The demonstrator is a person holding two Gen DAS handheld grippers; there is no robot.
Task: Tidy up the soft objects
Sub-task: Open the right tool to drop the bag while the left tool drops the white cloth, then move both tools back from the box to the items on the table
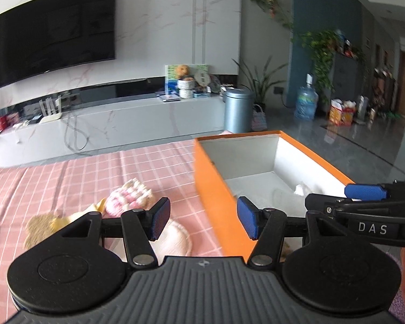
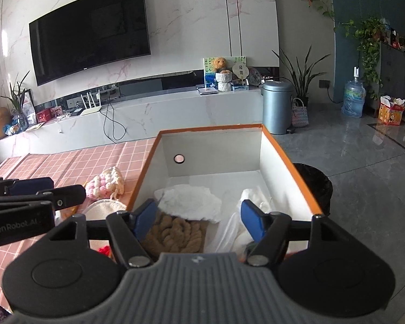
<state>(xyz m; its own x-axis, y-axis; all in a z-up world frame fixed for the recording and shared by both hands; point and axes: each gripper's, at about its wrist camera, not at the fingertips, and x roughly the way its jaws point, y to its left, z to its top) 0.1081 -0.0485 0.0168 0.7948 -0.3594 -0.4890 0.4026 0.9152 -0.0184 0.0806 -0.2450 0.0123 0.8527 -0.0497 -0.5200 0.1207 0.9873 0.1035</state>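
An orange box (image 1: 213, 189) with white inside walls stands on the pink checked cloth (image 1: 81, 178); it also shows in the right wrist view (image 2: 289, 159). Inside it lie a white fluffy piece (image 2: 191, 199), a tan knitted piece (image 2: 175, 232) and white fabric (image 2: 253, 197). My left gripper (image 1: 203, 218) is open and empty, straddling the box's left wall. Left of the box lie a pink-and-cream knitted toy (image 1: 129, 197), a pale pink pad (image 1: 172, 237) and a brown plush (image 1: 40, 226). My right gripper (image 2: 199, 218) is open and empty above the box's near end.
A low marble TV bench (image 2: 148, 113) with a wall TV (image 2: 91, 32) stands beyond the table. A blue-grey bin (image 2: 276, 105) and a black bin (image 2: 316, 183) stand on the floor to the right of the box. Plants and a water bottle (image 2: 353, 97) line the right wall.
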